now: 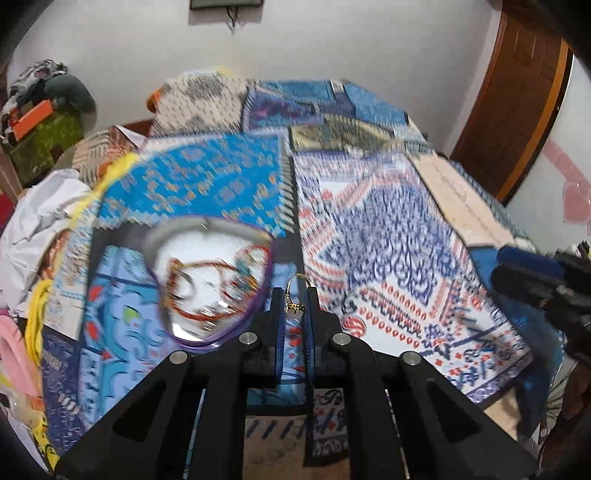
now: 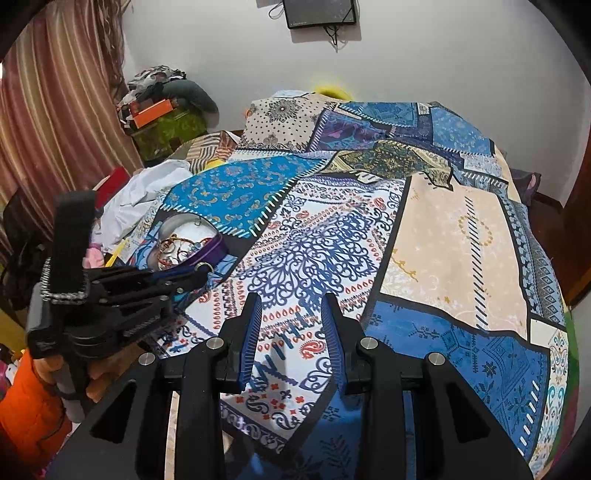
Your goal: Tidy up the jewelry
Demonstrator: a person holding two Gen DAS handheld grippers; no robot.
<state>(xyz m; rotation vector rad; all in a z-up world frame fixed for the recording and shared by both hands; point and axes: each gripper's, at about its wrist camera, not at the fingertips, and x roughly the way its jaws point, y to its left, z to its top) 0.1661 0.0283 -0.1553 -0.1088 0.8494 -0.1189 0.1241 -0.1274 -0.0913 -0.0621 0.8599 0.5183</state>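
Jewelry: one gold ring (image 1: 295, 295) is pinched in the left claw (image 1: 294, 314) above the bed (image 1: 388, 221), beside one bowl (image 1: 207, 284) of tangled pieces. Right claw (image 2: 291, 332) hangs released, holding nothing.

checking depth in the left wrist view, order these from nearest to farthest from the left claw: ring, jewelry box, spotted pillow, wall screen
1. ring, pinched in the left claw
2. jewelry box, just left of the claw, on the quilt
3. spotted pillow, far end of the bed, up left
4. wall screen, on the wall behind, top edge of view
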